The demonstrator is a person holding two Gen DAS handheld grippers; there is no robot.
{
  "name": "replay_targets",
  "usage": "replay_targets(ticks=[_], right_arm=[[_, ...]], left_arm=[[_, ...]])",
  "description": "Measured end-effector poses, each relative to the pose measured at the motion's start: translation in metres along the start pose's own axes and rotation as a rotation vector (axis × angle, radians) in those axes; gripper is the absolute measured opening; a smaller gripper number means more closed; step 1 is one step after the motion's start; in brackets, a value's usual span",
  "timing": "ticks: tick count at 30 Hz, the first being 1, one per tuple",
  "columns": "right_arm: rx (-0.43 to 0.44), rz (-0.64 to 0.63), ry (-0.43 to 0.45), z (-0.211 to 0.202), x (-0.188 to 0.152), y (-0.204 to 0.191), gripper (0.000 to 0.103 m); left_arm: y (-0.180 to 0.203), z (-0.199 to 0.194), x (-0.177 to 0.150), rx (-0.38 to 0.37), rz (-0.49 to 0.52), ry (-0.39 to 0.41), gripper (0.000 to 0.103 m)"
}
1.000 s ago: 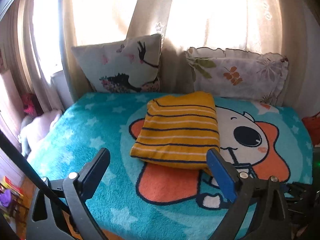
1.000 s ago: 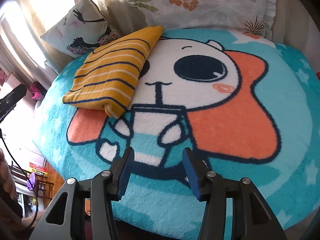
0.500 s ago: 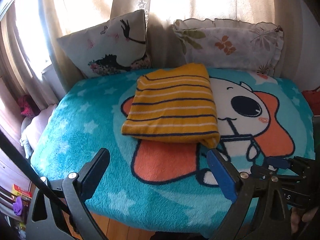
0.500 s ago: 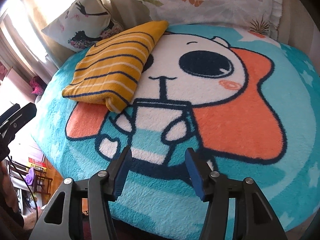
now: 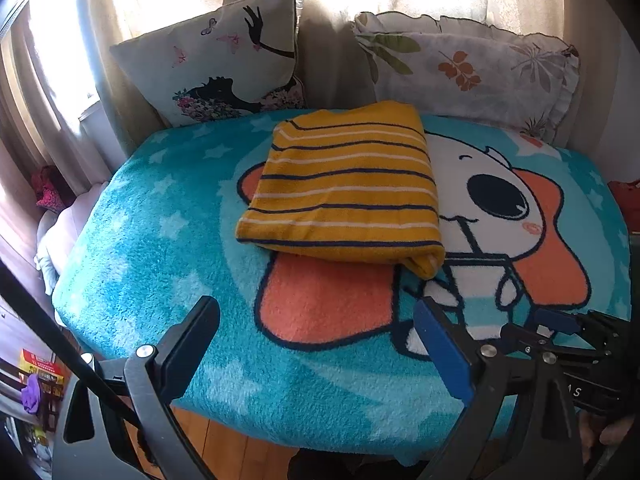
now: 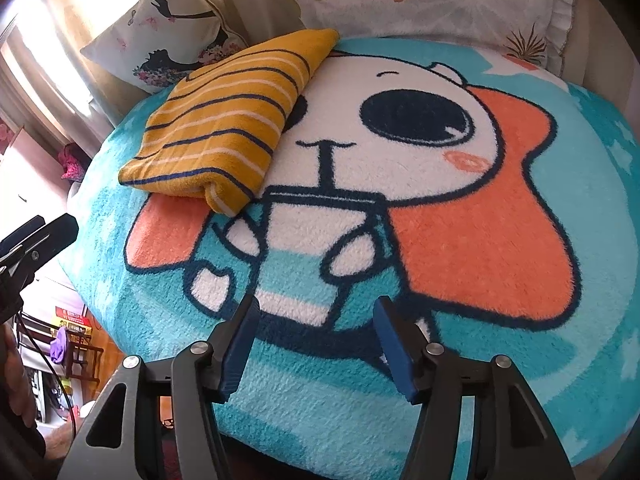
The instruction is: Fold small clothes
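A folded yellow garment [image 5: 346, 184] with navy and white stripes lies on the turquoise cartoon blanket [image 5: 152, 248], toward the pillows. In the right wrist view the same garment [image 6: 228, 128] sits at upper left. My left gripper [image 5: 316, 340] hangs open over the blanket's near edge, short of the garment, with nothing between its fingers. My right gripper [image 6: 314, 340] hovers over the blanket's front part, to the right of the garment; its jaws are opening and nothing is between them. The right gripper's tips [image 5: 556, 326] show at the lower right of the left wrist view.
Two pillows lean against the curtain at the back: a bird-print one [image 5: 224, 64] and a leaf-print one [image 5: 472, 68]. The blanket's front edge drops to a wooden floor [image 5: 232, 444]. Clutter and a rack [image 6: 68, 348] stand at the left.
The left gripper has tilted downward, so the garment and pillows sit higher in its view and the floor shows. The right gripper's jaws have spread a little wider.
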State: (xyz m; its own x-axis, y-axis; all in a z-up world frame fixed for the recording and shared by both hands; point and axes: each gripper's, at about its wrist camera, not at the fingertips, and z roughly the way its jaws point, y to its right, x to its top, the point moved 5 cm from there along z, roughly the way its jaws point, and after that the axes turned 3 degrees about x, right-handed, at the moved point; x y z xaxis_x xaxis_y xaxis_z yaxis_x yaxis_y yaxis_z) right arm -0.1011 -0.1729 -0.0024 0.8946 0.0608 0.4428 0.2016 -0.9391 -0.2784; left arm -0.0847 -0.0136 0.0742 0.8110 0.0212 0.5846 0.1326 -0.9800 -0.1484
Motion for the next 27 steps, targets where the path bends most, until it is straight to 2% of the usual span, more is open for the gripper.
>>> replay_targets(ticks=[9, 14, 17, 22, 24, 27], right_arm=[[0.002, 0.003, -0.010, 0.000, -0.007, 0.006, 0.065], [0.002, -0.001, 0.000, -0.004, -0.007, 0.007, 0.066], [0.002, -0.009, 0.012, -0.007, -0.007, 0.007, 0.066], [-0.004, -0.033, 0.050, -0.018, -0.004, 0.005, 0.066], [-0.014, -0.052, 0.075, -0.024, -0.002, 0.003, 0.066], [-0.023, -0.078, 0.102, -0.033, 0.004, -0.002, 0.066]], left_arm=[[0.006, 0.000, -0.006, -0.003, 0.004, -0.015, 0.097], [0.008, -0.011, -0.003, -0.001, -0.007, 0.029, 0.097], [0.005, -0.029, 0.004, 0.007, -0.032, 0.119, 0.097], [-0.005, -0.069, 0.016, 0.063, -0.085, 0.318, 0.097], [-0.010, -0.086, 0.021, 0.088, -0.104, 0.397, 0.102], [-0.019, -0.103, 0.027, 0.134, -0.132, 0.464, 0.103]])
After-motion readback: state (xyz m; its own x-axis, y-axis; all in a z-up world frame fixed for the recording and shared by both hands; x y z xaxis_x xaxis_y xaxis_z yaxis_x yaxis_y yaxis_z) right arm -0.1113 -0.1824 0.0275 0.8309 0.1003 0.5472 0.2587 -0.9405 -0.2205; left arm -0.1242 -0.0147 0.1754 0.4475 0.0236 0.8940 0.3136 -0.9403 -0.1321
